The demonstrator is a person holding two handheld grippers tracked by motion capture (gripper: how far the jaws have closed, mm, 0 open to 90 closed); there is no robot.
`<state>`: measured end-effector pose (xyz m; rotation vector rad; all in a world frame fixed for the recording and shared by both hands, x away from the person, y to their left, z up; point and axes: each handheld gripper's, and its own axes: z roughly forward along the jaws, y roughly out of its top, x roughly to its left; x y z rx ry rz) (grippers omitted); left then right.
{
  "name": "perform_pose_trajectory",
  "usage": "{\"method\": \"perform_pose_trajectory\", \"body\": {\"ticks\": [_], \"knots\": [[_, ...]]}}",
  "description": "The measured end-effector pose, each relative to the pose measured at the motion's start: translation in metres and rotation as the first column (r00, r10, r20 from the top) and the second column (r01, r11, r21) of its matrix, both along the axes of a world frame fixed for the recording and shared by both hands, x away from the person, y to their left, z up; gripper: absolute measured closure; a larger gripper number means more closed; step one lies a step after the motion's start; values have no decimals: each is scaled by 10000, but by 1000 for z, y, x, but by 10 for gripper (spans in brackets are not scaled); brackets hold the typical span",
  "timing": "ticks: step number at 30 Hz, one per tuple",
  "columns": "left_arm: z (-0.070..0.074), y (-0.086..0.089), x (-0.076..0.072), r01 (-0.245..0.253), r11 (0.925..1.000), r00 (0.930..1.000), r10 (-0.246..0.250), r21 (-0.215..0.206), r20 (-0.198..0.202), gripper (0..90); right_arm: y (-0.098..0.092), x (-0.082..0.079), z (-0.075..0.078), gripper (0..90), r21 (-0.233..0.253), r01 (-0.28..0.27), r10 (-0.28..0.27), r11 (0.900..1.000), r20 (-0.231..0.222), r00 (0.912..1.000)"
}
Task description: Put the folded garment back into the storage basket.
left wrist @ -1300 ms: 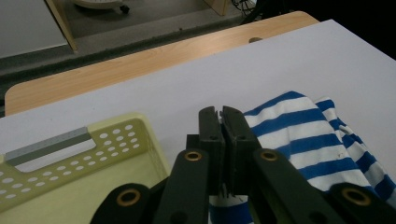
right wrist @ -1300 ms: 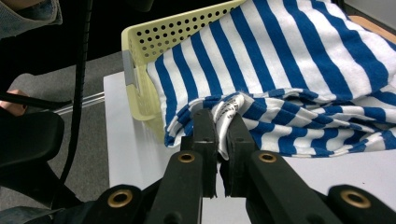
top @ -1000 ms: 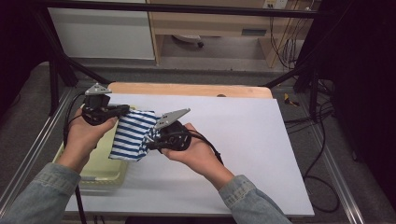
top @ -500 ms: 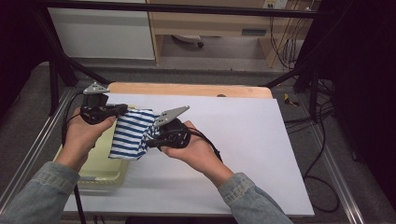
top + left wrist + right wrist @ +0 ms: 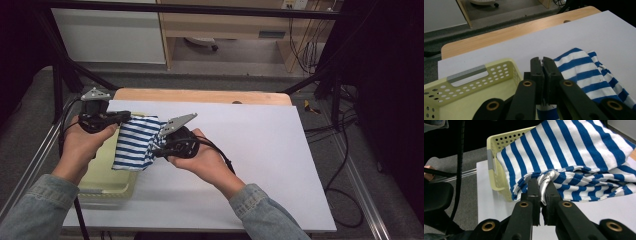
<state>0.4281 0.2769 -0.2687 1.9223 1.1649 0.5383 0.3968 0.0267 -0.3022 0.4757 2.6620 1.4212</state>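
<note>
Striped cloth (image 5: 135,142), blue and white, hangs between the two tongs above the near edge of the basket (image 5: 107,177) and the counter (image 5: 260,165). Looks like a knit garment: soft, light, limp, no stiffness of its own. It sags and bunches wherever it is unsupported. Not fragile, and not slippery against the black jaws, I judge, though a thin pinch of one layer could creep out under its own hang.

Left tongs (image 5: 542,62): jaws together, clamped on an upper edge of the cloth; striped fabric shows below them in the left gripper view and spreads off to their right.

Right tongs (image 5: 541,186): jaws nearly together, clamped on a bunched fold with a white label caught in it. The rest of the cloth rises beyond and drapes toward the basket.

Best hold, in my judgement: a seam, hem or gathered fold, several layers thick, with the two grips well apart so the cloth spreads instead of balling up.
</note>
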Motion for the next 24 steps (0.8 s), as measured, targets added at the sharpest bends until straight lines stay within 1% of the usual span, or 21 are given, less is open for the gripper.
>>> {"method": "perform_pose_trajectory", "body": {"ticks": [3,4,5,8,12,14,16,18,19,22,24], "knots": [[0,2,2,-34,10000,10000,34,-39,-20,871,2,0,-1,863,0,29,-29,10000,11,10000],[0,3,2,-38,9999,10000,38,-162,-28,871,3,1,-1,863,-1,-6,6,10000,24,10000],[-1,3,2,-30,9998,10000,29,-190,-27,871,4,1,-1,863,-26,-3,3,10000,-2,10000],[-1,5,3,-50,9998,10000,49,-172,-53,871,7,4,-2,863,-33,-7,7,10000,-40,10000],[0,9,5,-207,9997,9998,207,-96,-7,871,15,8,-2,863,-66,-90,90,9999,-50,9999],[1,12,3,-312,9995,9994,313,-99,113,871,19,10,-3,863,-119,-188,188,9998,-26,9998],[3,14,1,-369,9993,9989,369,1,282,871,23,11,-2,865,-171,-294,295,9994,17,9996],[4,16,-1,-452,9989,9984,447,139,336,871,26,12,-1,865,-169,-305,306,9994,40,9995],[5,16,-2,-494,9987,9981,489,126,381,871,27,12,-1,865,-165,-351,352,9992,72,9994],[6,18,-3,-495,9986,9981,489,163,364,871,31,11,0,865,-191,-376,379,9991,154,9992],[6,18,-3,-447,9988,9987,442,202,236,871,33,10,1,865,-170,-401,404,9991,175,9990]]}}
